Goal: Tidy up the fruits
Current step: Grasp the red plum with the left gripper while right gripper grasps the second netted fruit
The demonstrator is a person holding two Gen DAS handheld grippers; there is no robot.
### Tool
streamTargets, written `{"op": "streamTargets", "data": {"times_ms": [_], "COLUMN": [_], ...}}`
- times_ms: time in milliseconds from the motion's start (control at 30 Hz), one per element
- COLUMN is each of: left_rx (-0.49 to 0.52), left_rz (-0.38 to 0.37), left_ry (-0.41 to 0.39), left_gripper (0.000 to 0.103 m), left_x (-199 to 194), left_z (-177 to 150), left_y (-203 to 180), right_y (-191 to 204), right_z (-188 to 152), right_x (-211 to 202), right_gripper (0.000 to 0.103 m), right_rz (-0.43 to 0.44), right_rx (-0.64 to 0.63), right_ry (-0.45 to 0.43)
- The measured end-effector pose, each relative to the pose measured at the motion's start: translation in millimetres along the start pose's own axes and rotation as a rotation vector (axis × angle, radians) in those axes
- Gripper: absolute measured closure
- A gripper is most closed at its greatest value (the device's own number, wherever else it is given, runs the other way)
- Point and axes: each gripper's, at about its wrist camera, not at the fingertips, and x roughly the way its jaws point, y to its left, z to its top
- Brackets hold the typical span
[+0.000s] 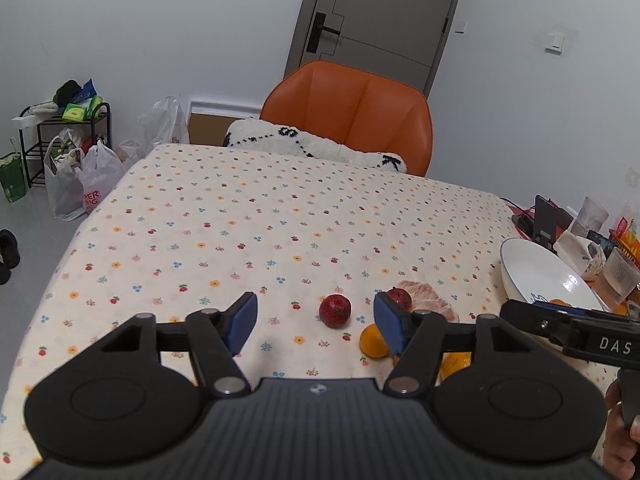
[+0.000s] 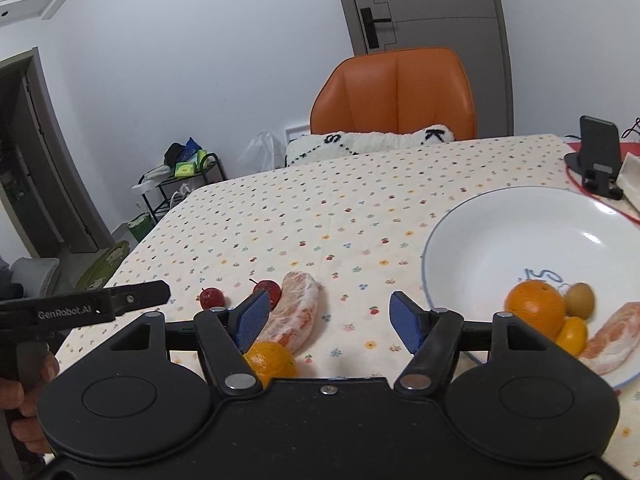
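Observation:
On the flowered tablecloth lie two small red fruits (image 1: 335, 311) (image 1: 400, 298), a peeled pomelo segment (image 1: 430, 304) and an orange (image 1: 372, 342). My left gripper (image 1: 316, 322) is open, just short of the nearer red fruit, with nothing between its pads. In the right wrist view the same pomelo segment (image 2: 298, 312), orange (image 2: 272, 362) and red fruits (image 2: 212, 298) (image 2: 268, 290) sit left of centre. My right gripper (image 2: 330, 320) is open and empty over bare cloth. The white bowl (image 2: 520, 232) to its right holds an orange (image 2: 534, 308), a small brown fruit (image 2: 580, 300), a small orange (image 2: 574, 334) and a pomelo piece (image 2: 612, 342).
An orange chair (image 1: 352, 112) with a white cushion (image 1: 316, 144) stands at the table's far edge. A phone stand (image 2: 598, 152), glasses (image 1: 618, 280) and small items crowd the right end. Bags (image 1: 84, 184) and a black shelf (image 1: 60, 136) are on the floor at left.

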Motion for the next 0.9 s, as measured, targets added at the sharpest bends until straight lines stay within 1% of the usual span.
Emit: {"op": "streamTargets", "data": {"times_ms": [167,333,400,533,667,833,867,900], "left_rx": [-0.003,-0.005,-0.002,0.001,-0.008,-0.005,-0.003,0.001], "left_rz": [-0.015,-0.025,-0.033,-0.045,-0.046,-0.047,-0.045,-0.043], "left_ry": [0.014,0.026,0.032,0.041,0.052,0.076,0.084,0.084], "left_gripper": [0.051,0.054,0.056,0.059,0.064,0.074,0.079,0.082], "left_x": [11,21,25,35,47,56,57,57], "left_z": [0,0,0,0,0,-2,-3,-4], "left_y": [-1,-2,-3,-6,-7,-6,-6,-6], "right_y": [1,5,7,10,12,14,15,16], "right_z": [3,4,5,6,9,11,11,10], "right_x": [14,28,34,43,50,59,61,64], "right_gripper": [0.045,0.046,0.048,0.05,0.051,0.052,0.052,0.053], "right_rz": [0.02,0.035,0.038,0.044,0.045,0.051,0.051,0.05], "right_rx": [0.019,0.024,0.027,0.025,0.028,0.028,0.026,0.024], "right_ry": [0.034,0.071,0.087,0.114,0.138,0.167,0.174,0.182]}}
